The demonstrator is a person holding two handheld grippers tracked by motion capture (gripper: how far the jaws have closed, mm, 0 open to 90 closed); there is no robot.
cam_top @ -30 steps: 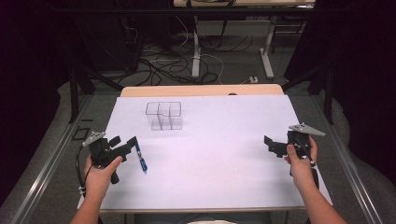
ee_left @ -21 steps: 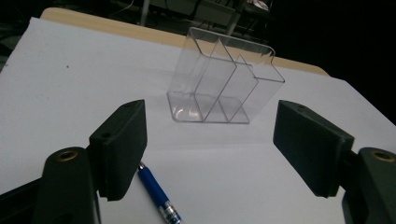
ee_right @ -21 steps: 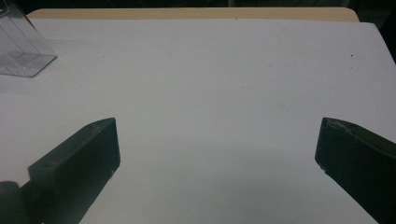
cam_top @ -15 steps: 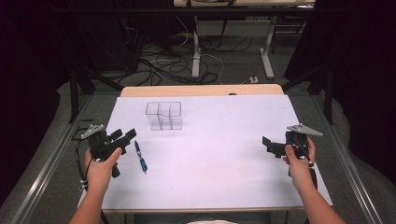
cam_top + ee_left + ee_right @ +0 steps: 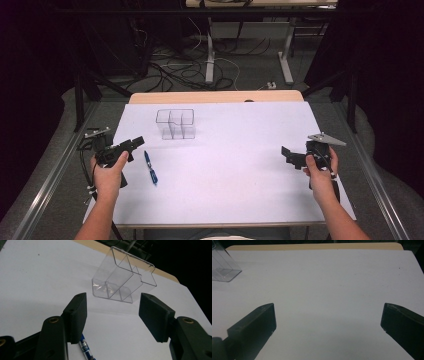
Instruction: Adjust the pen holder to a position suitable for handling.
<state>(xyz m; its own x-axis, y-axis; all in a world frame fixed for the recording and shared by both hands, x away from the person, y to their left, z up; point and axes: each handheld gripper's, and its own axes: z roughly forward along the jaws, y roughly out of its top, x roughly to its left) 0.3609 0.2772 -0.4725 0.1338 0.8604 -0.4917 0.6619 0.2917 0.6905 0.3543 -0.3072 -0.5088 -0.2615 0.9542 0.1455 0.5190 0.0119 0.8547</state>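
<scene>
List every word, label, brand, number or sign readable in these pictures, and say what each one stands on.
None can be read.
The blue pen has pale marks on its barrel, too blurred to read.
The clear organizer, the white table cover and both grippers, left and right, carry no visible lettering.

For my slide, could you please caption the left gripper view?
Open hand-held gripper faces a clear organizer, blue pen beneath.

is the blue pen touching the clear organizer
Apart. The high view shows the blue pen lying on the white table cover, with a plain strip of bare cover between it and the clear organizer.
</scene>
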